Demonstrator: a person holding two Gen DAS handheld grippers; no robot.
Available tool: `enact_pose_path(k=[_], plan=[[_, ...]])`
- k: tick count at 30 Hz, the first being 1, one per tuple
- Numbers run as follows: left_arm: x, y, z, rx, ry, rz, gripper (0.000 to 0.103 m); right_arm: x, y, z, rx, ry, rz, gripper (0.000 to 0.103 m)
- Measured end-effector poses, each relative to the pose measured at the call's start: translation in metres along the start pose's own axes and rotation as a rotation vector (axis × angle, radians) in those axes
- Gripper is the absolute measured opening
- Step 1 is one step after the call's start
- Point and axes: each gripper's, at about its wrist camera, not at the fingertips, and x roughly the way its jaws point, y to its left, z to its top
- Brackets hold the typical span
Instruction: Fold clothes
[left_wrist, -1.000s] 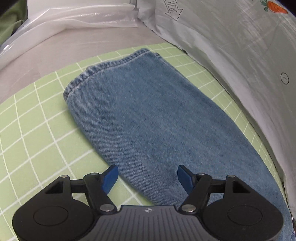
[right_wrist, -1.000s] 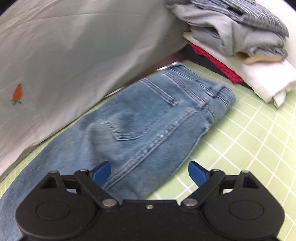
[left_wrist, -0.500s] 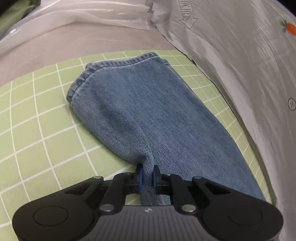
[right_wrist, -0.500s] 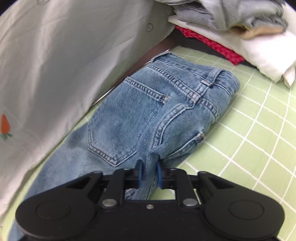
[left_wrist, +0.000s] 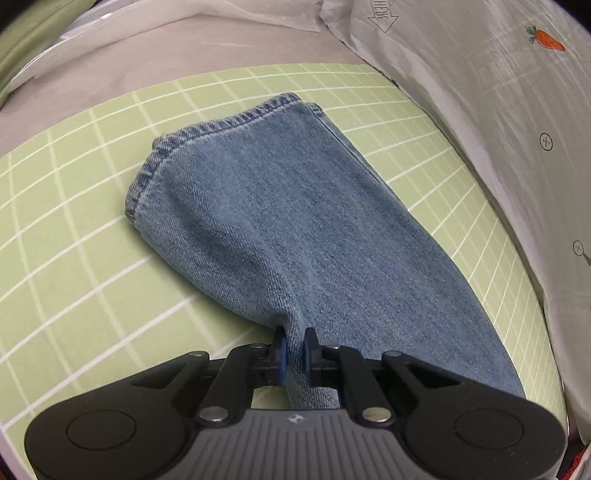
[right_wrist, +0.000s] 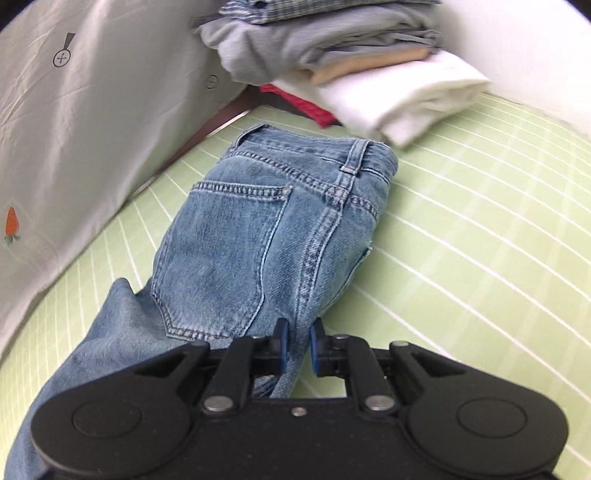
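Blue jeans lie folded lengthwise on a green gridded mat (left_wrist: 74, 229). The left wrist view shows the leg end of the jeans (left_wrist: 280, 221), its hem toward the far side. My left gripper (left_wrist: 294, 350) is shut on the near edge of that leg, with denim pinched between the blue pads. In the right wrist view the waist end of the jeans (right_wrist: 258, 236) shows a back pocket and belt loop. There my right gripper (right_wrist: 298, 345) is shut on the near edge of the seat, a fold of denim between its pads.
A white plastic sheet (left_wrist: 498, 110) with a carrot print rises along one side of the mat, and it shows in the right wrist view too as the sheet (right_wrist: 74, 129). A stack of folded clothes (right_wrist: 351, 66) sits beyond the waistband. Grey cloth (left_wrist: 184, 48) lies past the mat's far edge.
Both grippers went from wide open to shut on the jeans' near edge. Since then both have drawn the jeans sideways across the mat, away from the white sheet.
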Motion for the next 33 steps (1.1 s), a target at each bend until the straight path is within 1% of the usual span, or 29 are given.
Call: enact_pose_path(k=[2, 3, 4, 5, 6, 8, 9, 10, 12, 13, 14, 16, 18, 20, 22, 24, 26, 27, 28, 30, 32, 33], plan=[[-0.008, 0.013, -0.003, -0.017, 0.002, -0.004, 0.013, -0.009, -0.007, -0.007, -0.045, 0.008, -0.014, 0.014], [-0.011, 0.019, -0.005, -0.026, 0.003, -0.006, 0.018, -0.012, -0.007, -0.011, -0.076, 0.016, -0.018, 0.015], [-0.015, 0.026, -0.007, -0.034, 0.005, -0.008, 0.021, -0.016, -0.007, -0.014, -0.107, 0.023, -0.022, 0.015], [-0.019, 0.032, -0.008, -0.043, 0.006, -0.01, 0.02, -0.02, -0.002, -0.017, -0.136, 0.022, -0.023, 0.019], [-0.024, 0.036, -0.008, -0.04, -0.004, -0.008, 0.021, -0.023, 0.003, -0.02, -0.165, 0.021, -0.024, 0.027], [-0.032, 0.043, -0.004, -0.028, -0.029, 0.002, 0.027, -0.032, 0.014, -0.025, -0.223, 0.007, -0.017, 0.038], [-0.035, 0.047, -0.002, -0.025, -0.04, 0.009, 0.035, -0.038, 0.021, -0.03, -0.25, -0.007, -0.005, 0.044], [-0.038, 0.054, -0.001, -0.027, -0.048, 0.014, 0.043, -0.043, 0.028, -0.035, -0.27, -0.013, 0.005, 0.047], [-0.039, 0.065, 0.007, -0.048, -0.046, 0.013, 0.048, -0.053, 0.043, -0.044, -0.301, -0.02, 0.028, 0.056], [-0.04, 0.071, 0.011, -0.06, -0.044, 0.012, 0.051, -0.057, 0.049, -0.05, -0.301, -0.018, 0.04, 0.059], [-0.04, 0.077, 0.014, -0.071, -0.042, 0.011, 0.053, -0.061, 0.055, -0.056, -0.301, -0.016, 0.052, 0.061], [-0.039, 0.086, 0.024, -0.076, -0.038, 0.024, 0.061, -0.069, 0.067, -0.069, -0.294, -0.004, 0.074, 0.062], [-0.037, 0.093, 0.034, -0.073, -0.033, 0.033, 0.064, -0.075, 0.077, -0.083, -0.297, 0.009, 0.083, 0.064], [-0.034, 0.099, 0.045, -0.058, -0.019, 0.028, 0.07, -0.08, 0.085, -0.097, -0.311, 0.019, 0.075, 0.066], [-0.033, 0.105, 0.054, -0.046, -0.017, 0.031, 0.072, -0.085, 0.092, -0.111, -0.318, 0.027, 0.066, 0.066], [-0.03, 0.108, 0.061, -0.024, -0.004, 0.008, 0.072, -0.089, 0.097, -0.123, -0.301, 0.038, 0.056, 0.067], [-0.027, 0.11, 0.068, 0.005, 0.015, -0.022, 0.069, -0.09, 0.1, -0.133, -0.273, 0.046, 0.047, 0.067], [-0.026, 0.109, 0.07, 0.026, 0.025, -0.036, 0.055, -0.091, 0.101, -0.137, -0.26, 0.049, 0.042, 0.067], [-0.026, 0.108, 0.071, 0.045, 0.036, -0.045, 0.031, -0.091, 0.104, -0.141, -0.248, 0.052, 0.038, 0.067], [-0.027, 0.103, 0.073, 0.084, 0.052, -0.065, 0.006, -0.091, 0.11, -0.149, -0.23, 0.055, 0.033, 0.067], [-0.034, 0.097, 0.076, 0.128, 0.044, -0.086, 0.005, -0.093, 0.117, -0.157, -0.219, 0.056, 0.032, 0.067], [-0.04, 0.093, 0.08, 0.154, 0.03, -0.091, 0.001, -0.093, 0.121, -0.16, -0.217, 0.057, 0.033, 0.067]])
